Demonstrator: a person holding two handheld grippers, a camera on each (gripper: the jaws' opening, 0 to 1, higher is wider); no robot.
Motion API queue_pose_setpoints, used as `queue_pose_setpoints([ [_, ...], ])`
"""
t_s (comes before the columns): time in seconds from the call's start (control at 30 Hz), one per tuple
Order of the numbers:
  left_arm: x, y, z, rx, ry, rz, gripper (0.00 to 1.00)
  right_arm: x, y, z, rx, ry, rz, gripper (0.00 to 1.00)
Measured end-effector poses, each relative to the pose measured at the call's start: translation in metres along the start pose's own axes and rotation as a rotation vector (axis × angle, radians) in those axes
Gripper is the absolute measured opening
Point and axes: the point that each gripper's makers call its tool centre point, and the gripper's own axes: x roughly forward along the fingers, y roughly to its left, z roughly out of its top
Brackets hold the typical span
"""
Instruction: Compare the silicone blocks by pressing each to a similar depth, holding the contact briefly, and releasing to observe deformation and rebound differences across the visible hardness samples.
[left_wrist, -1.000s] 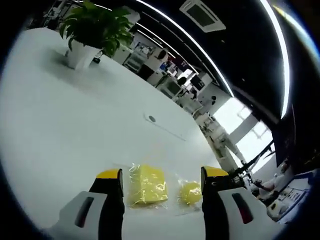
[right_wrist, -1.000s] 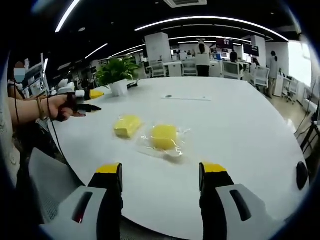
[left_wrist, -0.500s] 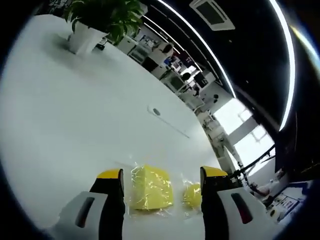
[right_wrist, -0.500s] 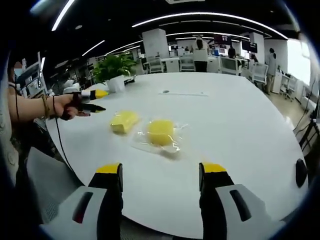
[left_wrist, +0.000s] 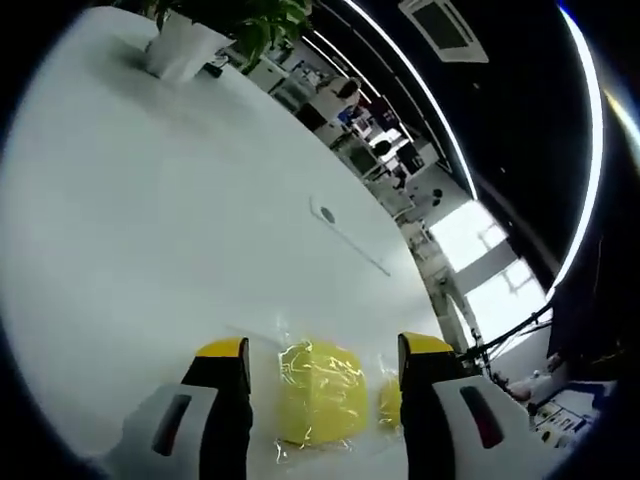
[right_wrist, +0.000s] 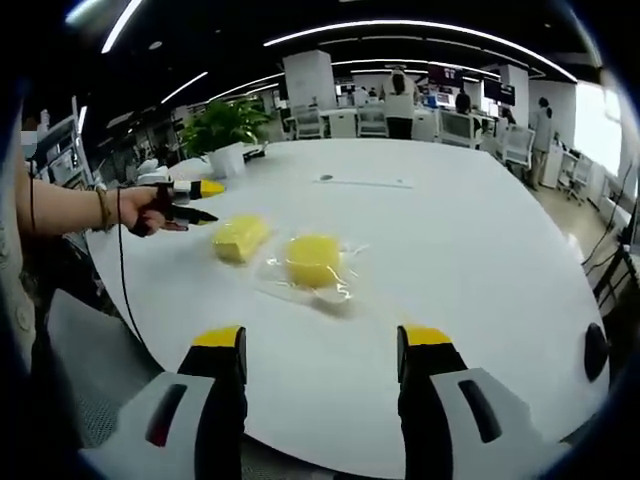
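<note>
Left gripper view: left gripper (left_wrist: 320, 370) jaws spread wide, nothing held. Between the yellow tips sits the near silicone block (left_wrist: 322, 392), yellow, in crinkly clear wrap; can't tell if the tips touch the wrap. Second silicone block (left_wrist: 390, 402) mostly hidden behind the right-hand jaw, only a yellow sliver shows. Both lie on the white table (left_wrist: 150, 220). Farther out, a small round dot and thin line on the tabletop, too small to identify. At the far edge a white plant pot (left_wrist: 180, 50), plant cut off by the frame top. Office background blurred.

Right gripper view: right gripper (right_wrist: 320, 345) jaws wide apart, empty, hovering above the table's near edge, well apart from the blocks. Mid-table, the second silicone block lies in a loose clear bag (right_wrist: 312, 270) whose film spreads around it. Just left of it the near silicone block, wrap hard to make out. Left again, a hand (right_wrist: 150, 208) holds the left gripper, tips near that block, not touching. Beyond, potted plant (right_wrist: 225, 135), chairs and standing people, indistinct.
</note>
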Motion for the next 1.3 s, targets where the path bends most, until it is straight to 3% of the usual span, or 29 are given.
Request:
queue_pose_setpoints([
  [0.53,0.032,0.014,-0.010,-0.095,0.040,-0.021,0.47,0.002,-0.009,-0.004,0.001,0.034,-0.022,0.56],
  [0.73,0.042,0.021,-0.012,-0.136,0.030,-0.028,0.35,0.002,-0.010,-0.006,-0.001,0.040,-0.026,0.56],
  [0.93,0.045,0.025,-0.012,-0.127,0.025,-0.035,0.12,0.003,-0.010,-0.004,-0.006,0.043,-0.024,0.56],
  [1.2,0.047,0.021,-0.008,-0.159,-0.007,-0.049,0.02,0.002,-0.009,-0.003,-0.024,0.046,-0.021,0.55],
  [1.3,0.047,0.020,-0.011,-0.144,0.009,-0.052,0.01,0.001,-0.010,-0.002,-0.026,0.042,-0.024,0.55],
])
